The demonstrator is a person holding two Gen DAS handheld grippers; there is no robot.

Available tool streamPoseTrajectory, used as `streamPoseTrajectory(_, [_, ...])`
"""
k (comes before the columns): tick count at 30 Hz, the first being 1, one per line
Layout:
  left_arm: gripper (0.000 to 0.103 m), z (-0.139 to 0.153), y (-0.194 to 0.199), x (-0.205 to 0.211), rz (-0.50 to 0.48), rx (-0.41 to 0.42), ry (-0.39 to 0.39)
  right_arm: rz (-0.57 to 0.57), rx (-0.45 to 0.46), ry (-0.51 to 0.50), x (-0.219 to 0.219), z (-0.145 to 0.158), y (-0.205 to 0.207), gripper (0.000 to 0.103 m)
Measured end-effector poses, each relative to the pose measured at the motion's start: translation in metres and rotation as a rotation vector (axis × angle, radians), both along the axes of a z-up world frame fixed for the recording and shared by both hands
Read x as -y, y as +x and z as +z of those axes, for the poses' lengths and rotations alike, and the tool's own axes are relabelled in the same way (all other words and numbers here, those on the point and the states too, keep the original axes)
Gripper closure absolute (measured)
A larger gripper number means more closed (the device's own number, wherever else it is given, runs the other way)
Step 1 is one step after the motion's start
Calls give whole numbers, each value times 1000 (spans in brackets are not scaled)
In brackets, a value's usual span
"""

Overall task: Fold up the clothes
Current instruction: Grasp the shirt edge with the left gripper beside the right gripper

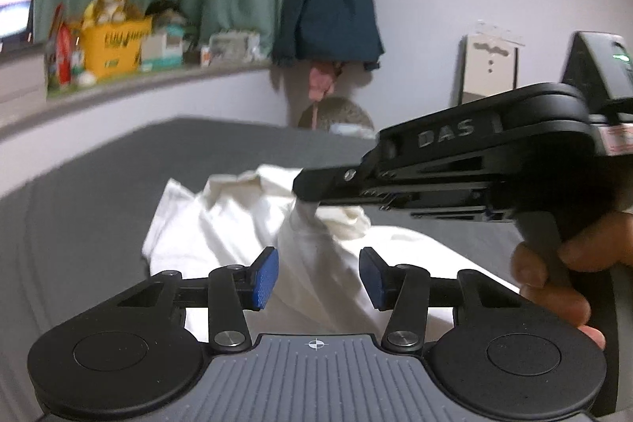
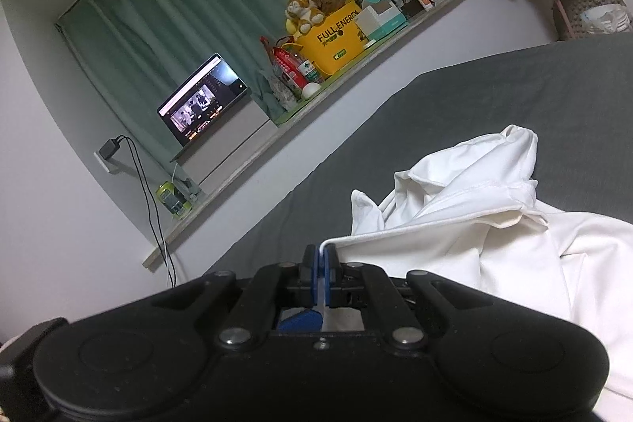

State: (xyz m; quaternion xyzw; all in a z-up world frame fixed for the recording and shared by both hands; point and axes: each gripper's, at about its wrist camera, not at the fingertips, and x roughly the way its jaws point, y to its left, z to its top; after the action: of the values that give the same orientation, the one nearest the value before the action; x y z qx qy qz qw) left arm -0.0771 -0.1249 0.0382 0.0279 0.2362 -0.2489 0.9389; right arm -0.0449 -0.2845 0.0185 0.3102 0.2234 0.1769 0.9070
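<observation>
Garments: one white garment [image 2: 494, 224], lying crumpled on the grey bed [image 2: 494, 97].
Left tongs [image 1: 318, 277]: you are holding them half spread, pads flanking raised cloth.
Right tongs [image 2: 319, 265]: you are pinching the garment's edge.

The white garment [image 2: 494, 236] is soft, matt cloth, creased and rumpled, lying on a grey bed cover [image 2: 494, 93] of fine woven fabric with a dull finish. The left gripper [image 1: 318, 277] has matt black plastic arms with bright metal pivot pins, ribbed blue rubbery pads [image 1: 266, 277] and a ridged grey plastic base, and the right gripper [image 2: 319, 265] is the same matt black plastic. The green curtain [image 2: 205, 10] is pleated cloth, and the yellow box [image 2: 336, 42] looks like printed cardboard.
</observation>
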Motion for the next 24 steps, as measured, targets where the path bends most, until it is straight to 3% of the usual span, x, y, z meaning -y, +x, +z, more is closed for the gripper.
streamPoseTrajectory(4, [54, -4, 7, -3, 5, -28, -18, 2, -3, -8, -2, 0, 1, 100])
streamPoseTrajectory(6, [69, -5, 10, -2, 1, -38, -18, 3, -5, -8, -3, -1, 1, 100])
streamPoseTrajectory(10, [69, -5, 14, -1, -2, -56, -23, 8, -10, -11, -3, -2, 2, 100])
streamPoseTrajectory(12, [86, -5, 13, -2, -1, -60, -29, 10, -11, -12, -4, -3, 2, 100])
streamPoseTrajectory(14, [87, -5, 15, -3, -4, -68, -35, 11, -12, -13, -5, -4, 2, 100])
streamPoseTrajectory(15, [93, -5, 15, -3, -5, -72, -38, 12, -13, -14, -5, -4, 2, 100])
streamPoseTrajectory(24, [98, -7, 15, -5, -6, -83, -49, 9, -15, -4, -4, -6, 2, 100])
